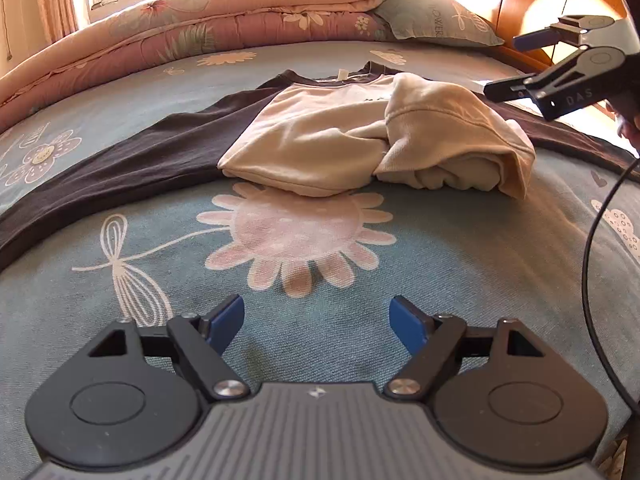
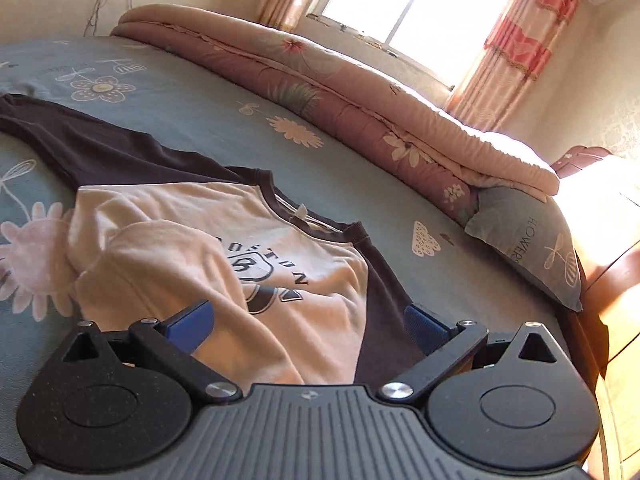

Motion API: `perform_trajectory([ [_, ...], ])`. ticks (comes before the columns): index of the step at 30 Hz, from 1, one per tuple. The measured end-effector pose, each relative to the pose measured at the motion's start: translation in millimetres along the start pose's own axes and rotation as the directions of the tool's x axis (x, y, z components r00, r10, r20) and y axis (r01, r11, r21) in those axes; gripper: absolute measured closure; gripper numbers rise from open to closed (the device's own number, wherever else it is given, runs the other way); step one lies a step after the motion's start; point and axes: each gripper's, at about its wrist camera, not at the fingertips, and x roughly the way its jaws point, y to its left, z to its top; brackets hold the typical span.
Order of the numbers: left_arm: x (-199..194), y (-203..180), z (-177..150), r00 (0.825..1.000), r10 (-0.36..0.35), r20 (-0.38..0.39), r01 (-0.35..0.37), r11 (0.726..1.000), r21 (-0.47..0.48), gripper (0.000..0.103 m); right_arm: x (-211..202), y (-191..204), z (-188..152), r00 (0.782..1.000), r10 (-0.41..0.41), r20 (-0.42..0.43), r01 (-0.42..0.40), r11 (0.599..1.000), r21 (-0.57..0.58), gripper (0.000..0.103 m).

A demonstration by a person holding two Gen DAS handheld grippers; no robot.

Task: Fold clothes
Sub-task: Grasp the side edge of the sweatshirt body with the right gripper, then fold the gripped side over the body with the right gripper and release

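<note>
**Raglan shirt, half folded, on bed**

Shirt (image 1: 320,140): cream body, dark sleeves, lying on the blue floral bedsheet (image 1: 120,240); hem bunched at 3 o'clock.
Left gripper (image 1: 316,320): at 6 o'clock, wide open, empty.
Right gripper (image 2: 308,324): open, empty, over the shirt.
Advice: smooth the bunch, then fold both sleeves squarely inward.

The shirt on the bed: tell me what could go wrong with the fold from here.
1. The cream hem lies bunched on the shirt; pressing it flat as it is would likely set creases.
2. Both dark sleeves are spread out unfolded, so they may drag when the body is moved.
3. The left gripper and right gripper are open, holding nothing; a grasp into the bunch could catch several layers.
</note>
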Motion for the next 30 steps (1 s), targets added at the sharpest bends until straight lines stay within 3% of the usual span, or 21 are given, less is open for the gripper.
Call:
perform_trajectory([
  [3,-2,-4,-1,1.0,-0.014,0.002,0.014,1.0,0.011,0.023,-20,34,0,0.99,0.138,0.025,-0.135,0.987,-0.09,0.0],
  [5,-3,-5,-3,1.0,-0.018,0.005,0.017,1.0,0.013,0.023,-20,55,-4,0.986,0.168,-0.006,-0.167,0.976,-0.138,0.0],
  [11,-8,-4,-5,1.0,-0.024,0.01,0.024,1.0,0.003,0.023,14,112,-18,0.999,0.005,-0.034,-0.017,0.929,-0.369,0.0],
  [14,-10,0,-5,1.0,-0.021,0.013,0.021,1.0,-0.008,0.023,35,117,-12,0.998,-0.066,-0.016,0.054,0.917,-0.395,0.0],
  [18,-12,5,-5,1.0,-0.025,0.018,0.025,0.999,-0.022,0.023,41,80,4,0.991,-0.13,0.006,0.125,0.938,-0.324,0.0],
  [23,-6,1,-5,0.999,-0.039,0.01,0.039,0.999,-0.034,0.022,51,16,21,0.979,-0.202,-0.023,0.196,0.97,-0.145,0.0],
  [27,-7,-7,-3,0.996,-0.086,0.014,0.087,0.996,-0.025,0.022,57,-11,17,0.987,-0.127,-0.099,0.129,0.992,0.011,0.0],
  [30,-5,-7,1,0.989,-0.147,0.017,0.148,0.988,-0.051,0.022,58,-4,3,0.988,-0.114,-0.106,0.115,0.993,0.007,0.0],
])
